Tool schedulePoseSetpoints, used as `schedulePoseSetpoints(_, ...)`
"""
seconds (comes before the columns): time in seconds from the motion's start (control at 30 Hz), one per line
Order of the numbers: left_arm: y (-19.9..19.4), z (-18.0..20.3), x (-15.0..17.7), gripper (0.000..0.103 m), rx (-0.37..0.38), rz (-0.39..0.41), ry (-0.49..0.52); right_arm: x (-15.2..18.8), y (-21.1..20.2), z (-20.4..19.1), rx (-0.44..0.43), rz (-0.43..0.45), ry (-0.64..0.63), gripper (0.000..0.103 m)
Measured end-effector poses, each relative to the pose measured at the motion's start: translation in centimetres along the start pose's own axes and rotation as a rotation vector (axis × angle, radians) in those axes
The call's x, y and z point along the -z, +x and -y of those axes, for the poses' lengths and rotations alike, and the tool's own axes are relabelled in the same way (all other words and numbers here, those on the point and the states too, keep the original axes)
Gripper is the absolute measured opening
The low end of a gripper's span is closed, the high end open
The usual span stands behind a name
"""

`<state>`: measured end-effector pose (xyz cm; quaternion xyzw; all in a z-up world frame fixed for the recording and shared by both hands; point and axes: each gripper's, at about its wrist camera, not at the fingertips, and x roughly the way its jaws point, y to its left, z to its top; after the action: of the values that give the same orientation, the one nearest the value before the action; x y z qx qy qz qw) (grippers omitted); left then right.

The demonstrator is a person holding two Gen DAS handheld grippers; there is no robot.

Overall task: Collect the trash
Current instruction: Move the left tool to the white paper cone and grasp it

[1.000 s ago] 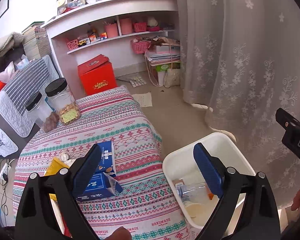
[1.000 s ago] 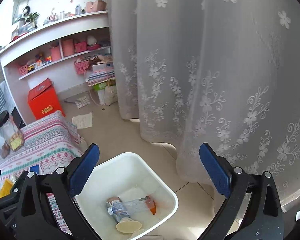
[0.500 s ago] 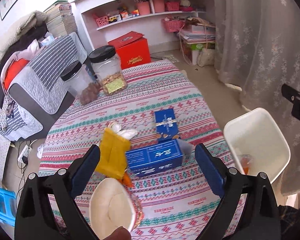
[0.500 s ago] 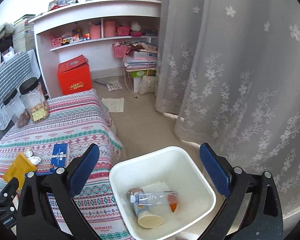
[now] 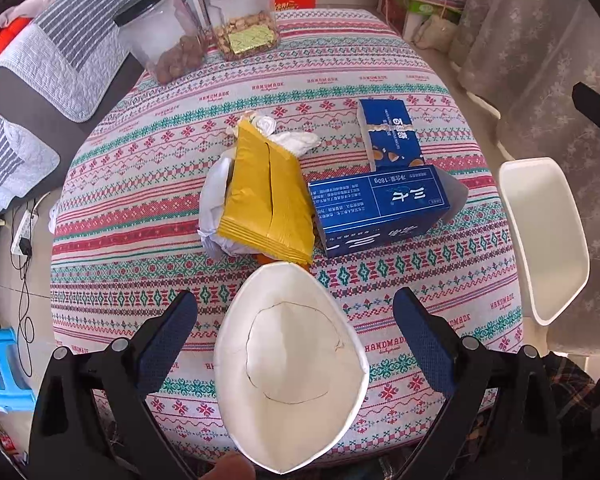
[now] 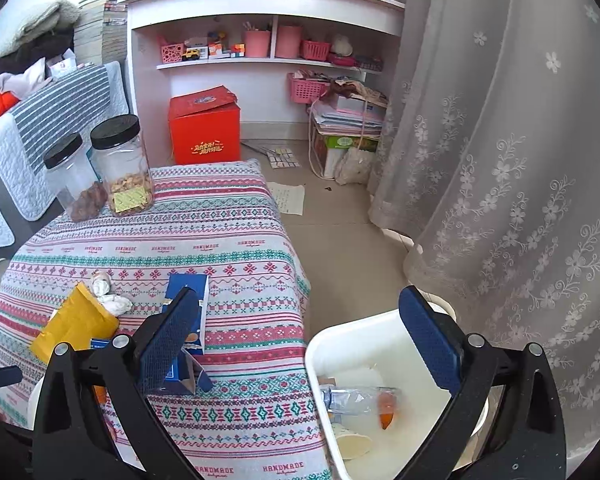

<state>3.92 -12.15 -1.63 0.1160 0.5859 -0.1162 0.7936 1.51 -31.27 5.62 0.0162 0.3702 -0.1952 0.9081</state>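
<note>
My left gripper (image 5: 296,328) is open above a squashed white paper cup (image 5: 290,364) that lies between its fingers on the patterned tablecloth (image 5: 148,208). Beyond it lie a yellow padded envelope (image 5: 266,196) on white crumpled paper, a large blue box (image 5: 380,208) and a smaller blue box (image 5: 392,134). My right gripper (image 6: 300,344) is open and empty, above the table's right edge and the white bin (image 6: 356,344). The bin holds a plastic bottle (image 6: 356,398) and a paper cup (image 6: 352,444). The bin also shows in the left wrist view (image 5: 544,236).
Two black-lidded jars of snacks (image 5: 240,12) stand at the table's far side, also in the right wrist view (image 6: 122,164). A red box (image 6: 204,128), shelves and stacked papers stand behind. A lace curtain (image 6: 500,160) hangs on the right. A sofa with blankets (image 5: 52,52) is left.
My left gripper has swung left from the bin and come down over the table onto the paper cup. My right gripper has turned left, bringing the table into view.
</note>
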Motion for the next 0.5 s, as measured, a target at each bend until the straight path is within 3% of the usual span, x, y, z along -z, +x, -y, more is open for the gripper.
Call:
schedulePoseSetpoints(0.37,2.7,-1.4,1.9,0.094,0.032,-0.071,-0.055,0.0,2.0,-3.5,-0.047,-0.063,-0.066,0.096)
schedulePoseSetpoints(0.5,2.7,-3.8,3.1,0.071,0.075,-0.09,-0.08,0.3,2.4,-5.7,-0.119,-0.084,-0.128,0.096)
